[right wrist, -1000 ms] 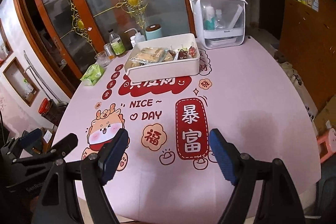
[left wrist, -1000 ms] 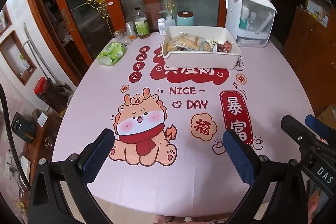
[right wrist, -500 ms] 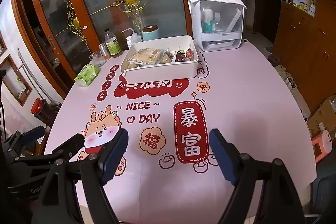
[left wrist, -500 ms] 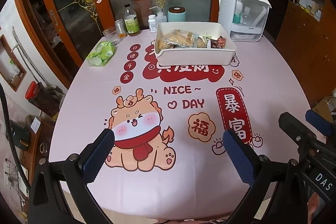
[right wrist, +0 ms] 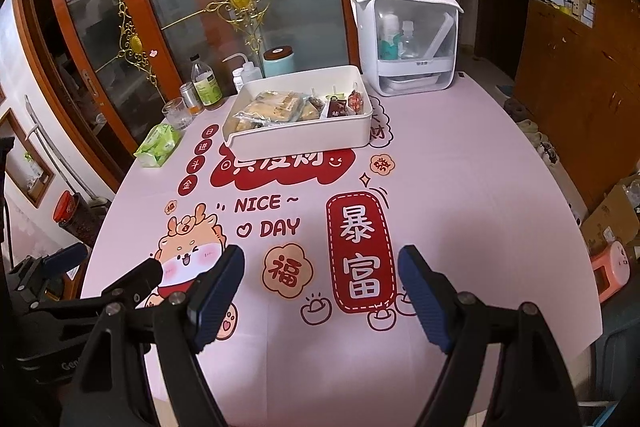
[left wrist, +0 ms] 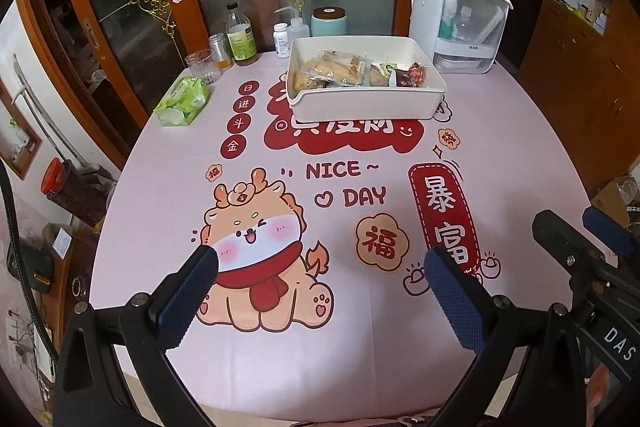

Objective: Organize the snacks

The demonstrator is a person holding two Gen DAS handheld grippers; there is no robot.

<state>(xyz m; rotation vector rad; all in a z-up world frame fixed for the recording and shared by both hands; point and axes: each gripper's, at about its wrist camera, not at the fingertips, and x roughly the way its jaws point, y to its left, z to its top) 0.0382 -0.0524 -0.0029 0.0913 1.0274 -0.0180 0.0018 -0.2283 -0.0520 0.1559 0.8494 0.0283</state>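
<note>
The snacks (left wrist: pixel 344 71) sit heaped in the white tray (left wrist: pixel 360 105) at the far side of the tabletop (left wrist: pixel 280 359): clear-wrapped pastries toward its left end, darker red packets toward its right. Behind the tray stand a teal jar (left wrist: pixel 329 23), two small white bottles and a green-labelled bottle (left wrist: pixel 240 39); left of the tray lie a glass (left wrist: pixel 202 65) and a green tissue pack (left wrist: pixel 183 101); right of the tray is a white dispenser box (left wrist: pixel 460 23).

Both your grippers are well short of the tray, over the near edge. Your left gripper (left wrist: pixel 320 291) has its jaws wide with nothing between them; your right gripper (right wrist: pixel 320 291) is likewise wide and empty.

Watch the wrappers: they overlap loosely, so a pinch on one film edge will likely drag a neighbour out or slip off. The tray looks light and may slide on the smooth cloth if you push a jaw against its wall. Reaching long past the tray risks knocking over the bottles or glass.
</note>
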